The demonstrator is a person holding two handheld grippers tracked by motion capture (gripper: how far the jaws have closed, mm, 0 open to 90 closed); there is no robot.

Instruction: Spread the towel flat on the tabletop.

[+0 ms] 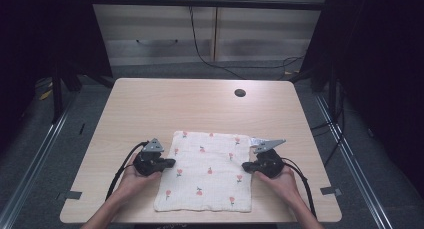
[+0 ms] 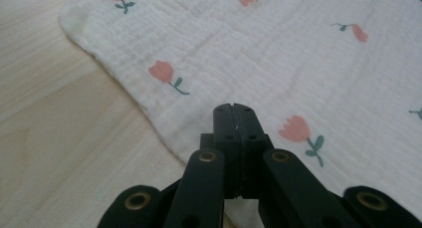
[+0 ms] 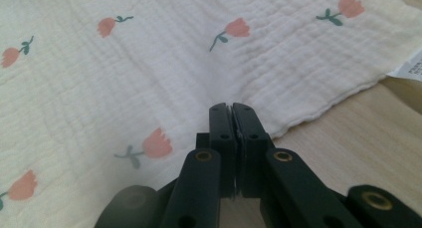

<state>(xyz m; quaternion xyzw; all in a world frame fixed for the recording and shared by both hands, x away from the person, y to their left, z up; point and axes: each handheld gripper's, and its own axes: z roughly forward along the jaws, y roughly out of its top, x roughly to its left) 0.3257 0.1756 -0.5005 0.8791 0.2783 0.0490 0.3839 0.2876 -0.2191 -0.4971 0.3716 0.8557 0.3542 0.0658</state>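
Claw states first: the left claw (image 1: pixel 171 163) sits at the left edge of the white muslin cloth printed with pink tulips (image 1: pixel 207 169), and in the left gripper view its 2 black jaws are pressed together with no fabric visibly caught between them, the tips (image 2: pixel 235 111) resting over the cloth just inside its hem. The right claw (image 1: pixel 246 165) mirrors it at the cloth's right edge; in the right gripper view its jaws are likewise pressed together, tips (image 3: pixel 231 111) over the fabric near the hem, and I cannot tell whether a thin fold is nipped between them.

The cloth lies spread flat in a single layer on the light wooden tabletop (image 1: pixel 200 106), close to the tabletop's near edge and roughly centred between its left and right edges. A small white care label (image 1: pixel 258 140) sticks out at the cloth's far right corner, towards the right edge of the tabletop. A dark round grommet hole (image 1: pixel 240 93) sits nearer the far edge, well apart from the cloth.

Judging by the flat, unfolded sheet and both claws set at mid-height on opposite sides, the work looks to be at its start: the cloth is laid out, but no fold is made. Gripping the 2 side edges and every fold appear left to do.
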